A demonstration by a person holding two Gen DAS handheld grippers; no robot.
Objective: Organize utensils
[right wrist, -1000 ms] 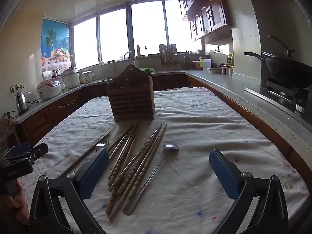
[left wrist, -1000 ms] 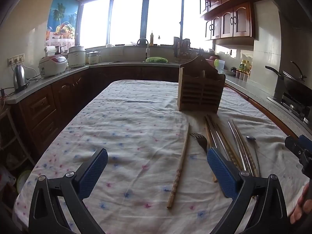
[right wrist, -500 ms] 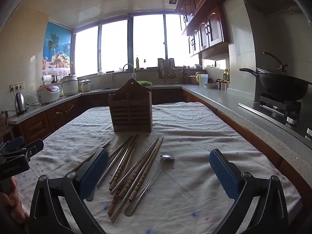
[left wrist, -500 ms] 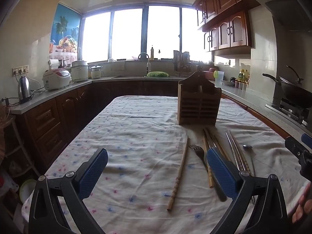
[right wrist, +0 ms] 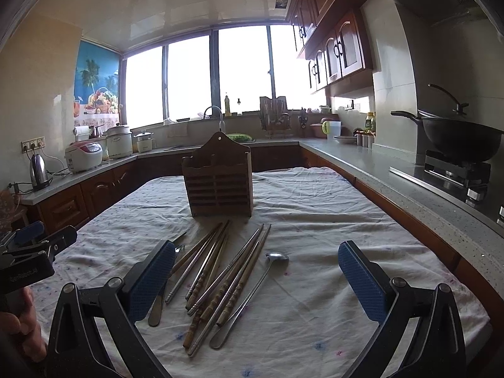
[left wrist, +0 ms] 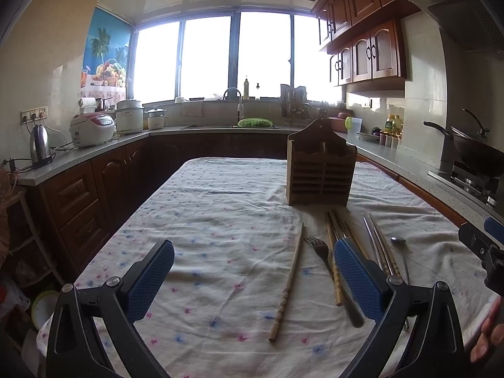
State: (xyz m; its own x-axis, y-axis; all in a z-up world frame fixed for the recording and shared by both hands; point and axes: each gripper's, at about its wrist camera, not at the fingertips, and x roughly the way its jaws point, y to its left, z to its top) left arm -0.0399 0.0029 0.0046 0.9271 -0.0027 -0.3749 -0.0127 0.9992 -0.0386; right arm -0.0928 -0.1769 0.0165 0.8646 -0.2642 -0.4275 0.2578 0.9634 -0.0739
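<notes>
Right wrist view is showing the wooden utensil holder standing upright on the floral tablecloth; its contents cannot be told. Chopsticks, a spoon and a fork are lying loose just before it. Right gripper and left gripper are hovering spread wide, gripping nothing.

Kettle, rice cooker, wok — green basket, perhaps, by the sink.

left gripper jaws wide apart, holding nothing | single chopstick flat on cloth-covered table between the pads | fork beside right pad | wooden holder upright beyond | right gripper at right edge
</notes>
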